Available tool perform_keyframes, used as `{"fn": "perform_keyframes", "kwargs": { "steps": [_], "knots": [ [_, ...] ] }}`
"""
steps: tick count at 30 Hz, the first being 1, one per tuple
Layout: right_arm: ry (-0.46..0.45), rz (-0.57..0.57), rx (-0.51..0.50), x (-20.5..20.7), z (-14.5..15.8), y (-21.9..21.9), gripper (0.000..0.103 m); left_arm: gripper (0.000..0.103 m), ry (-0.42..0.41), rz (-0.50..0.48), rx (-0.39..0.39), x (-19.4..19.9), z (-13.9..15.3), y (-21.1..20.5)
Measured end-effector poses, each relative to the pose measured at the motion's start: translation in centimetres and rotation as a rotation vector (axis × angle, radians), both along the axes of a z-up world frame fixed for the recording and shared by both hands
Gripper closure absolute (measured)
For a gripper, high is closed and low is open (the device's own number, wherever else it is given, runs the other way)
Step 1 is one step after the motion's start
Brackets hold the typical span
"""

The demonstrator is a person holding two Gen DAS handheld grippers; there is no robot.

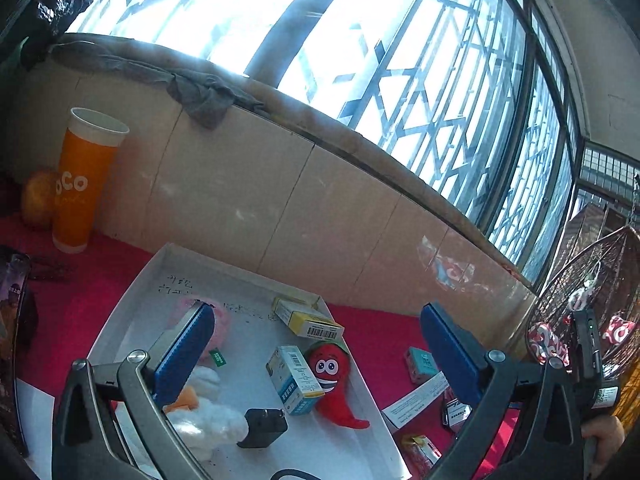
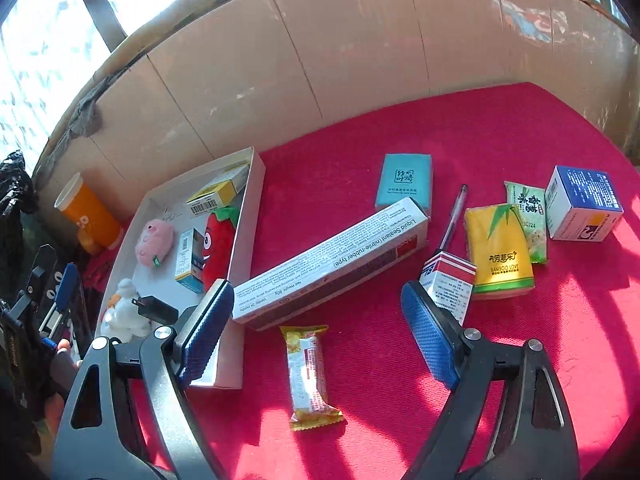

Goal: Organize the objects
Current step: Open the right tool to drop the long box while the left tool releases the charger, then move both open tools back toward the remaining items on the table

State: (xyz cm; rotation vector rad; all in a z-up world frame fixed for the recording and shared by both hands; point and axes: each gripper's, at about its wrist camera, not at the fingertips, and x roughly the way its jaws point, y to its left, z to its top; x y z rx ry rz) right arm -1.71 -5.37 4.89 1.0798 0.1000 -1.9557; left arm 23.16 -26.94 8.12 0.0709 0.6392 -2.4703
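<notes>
Red cloth point(image 2: 400, 128), sealant box point(image 2: 332, 258) beyond right gripper point(image 2: 318, 316) jaws spread empty, left gripper point(image 1: 316, 344) likewise spread.

Red cloth point(image 2: 400, 128) matt, rough; cardboard tray point(image 2: 256, 184); plush chili point(image 2: 218, 240).

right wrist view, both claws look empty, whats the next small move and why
Probably lower the open right claw onto the long white liquid sealant box. It lies on the red cloth with one end at the wall of the white cardboard tray, right ahead of the blue pads, and the tray already holds the red chilli plush and small boxes.
</notes>
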Motion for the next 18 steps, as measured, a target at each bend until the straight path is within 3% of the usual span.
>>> {"fn": "perform_keyframes", "kwargs": {
  "steps": [7,10,14,18],
  "knots": [
    [-0.001,-0.163,-0.006,-2.8,-0.4,5.7,0.017,0.0,0.013,-0.053,-0.025,-0.4,0.1,0.9],
    [0.003,-0.204,-0.004,-3.9,-0.6,7.2,0.017,0.0,0.004,-0.121,-0.034,-1.1,0.1,1.5],
    [-0.011,-0.235,-0.009,-5.2,-1.2,8.6,0.017,0.0,-0.076,-0.269,-0.037,-3.3,0.5,3.4],
    [-0.022,-0.172,-0.03,-4.9,-1.9,7.9,0.017,0.0,-0.213,-0.389,0.019,-6.6,-0.2,6.5]
  ]
}}
